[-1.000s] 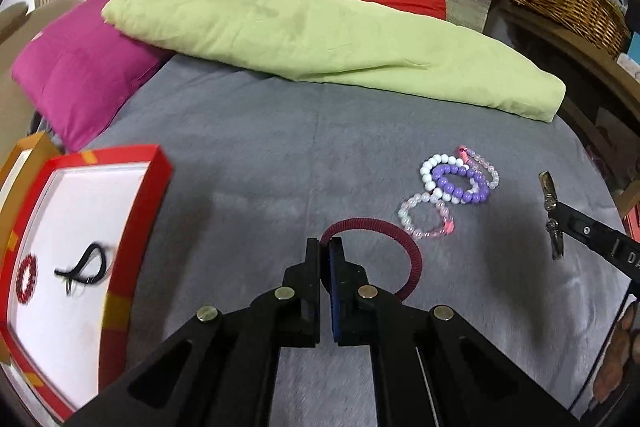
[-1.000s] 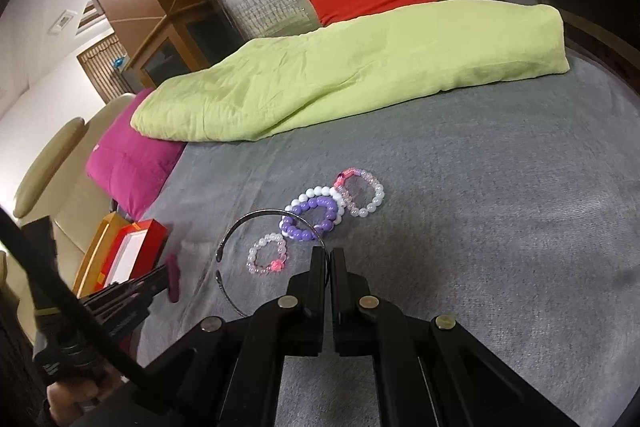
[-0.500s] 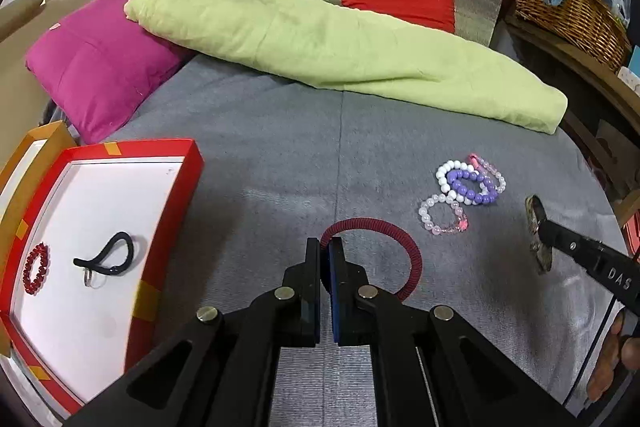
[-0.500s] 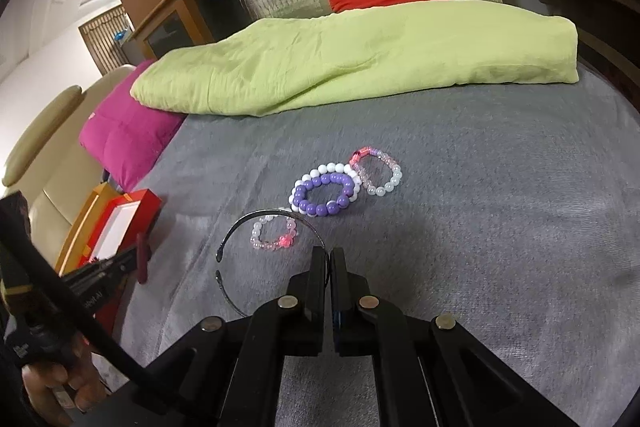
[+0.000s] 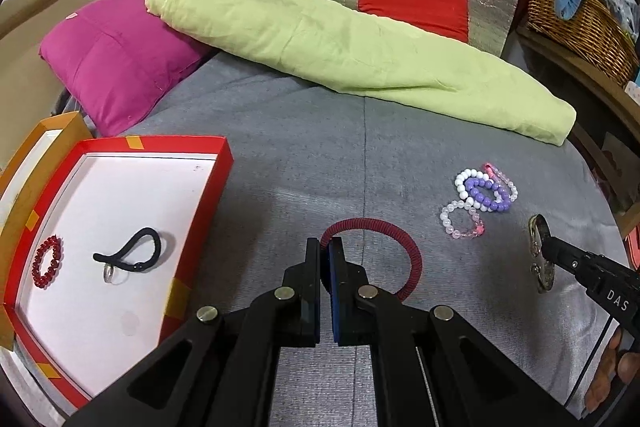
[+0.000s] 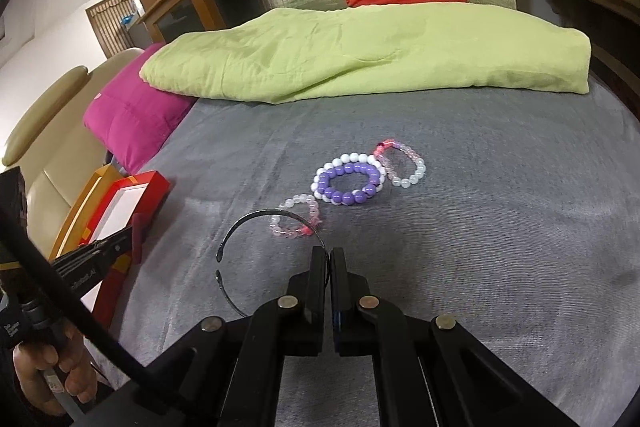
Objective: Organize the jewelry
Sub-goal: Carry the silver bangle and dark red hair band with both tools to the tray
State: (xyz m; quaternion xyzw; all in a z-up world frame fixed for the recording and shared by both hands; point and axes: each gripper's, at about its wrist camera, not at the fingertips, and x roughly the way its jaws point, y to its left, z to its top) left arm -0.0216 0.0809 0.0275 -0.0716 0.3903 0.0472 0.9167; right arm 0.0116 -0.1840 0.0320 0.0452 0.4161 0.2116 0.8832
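Grey fabric covers the bed surface (image 5: 304,155), with a lime-green folded blanket (image 5: 360,55) and a magenta pillow (image 5: 116,51) along its far edge. At the left edge sits a red-rimmed white tray (image 5: 200,227) holding a dark red beaded bracelet (image 5: 47,266), a black looped cord (image 5: 134,254) and a small silver ring (image 5: 109,273).

Above the near part of the surface, the left gripper (image 5: 325,247) has its fingers pressed together on a maroon corded bangle (image 5: 400,243); the pinch is at the ring's left end, and the rest of the loop arcs out to the right of the fingertips.

The right gripper (image 6: 328,259) is clamped on a thin dark metal open bangle (image 6: 240,231), whose loop extends left of the fingertips with its gap facing left.

Just beyond it on the fabric lie a pale pink bead bracelet (image 6: 294,223), a purple bead bracelet (image 6: 352,183) ringed by a white bead bracelet (image 6: 348,159), and a pink-and-clear bead bracelet (image 6: 404,167), the last three touching.
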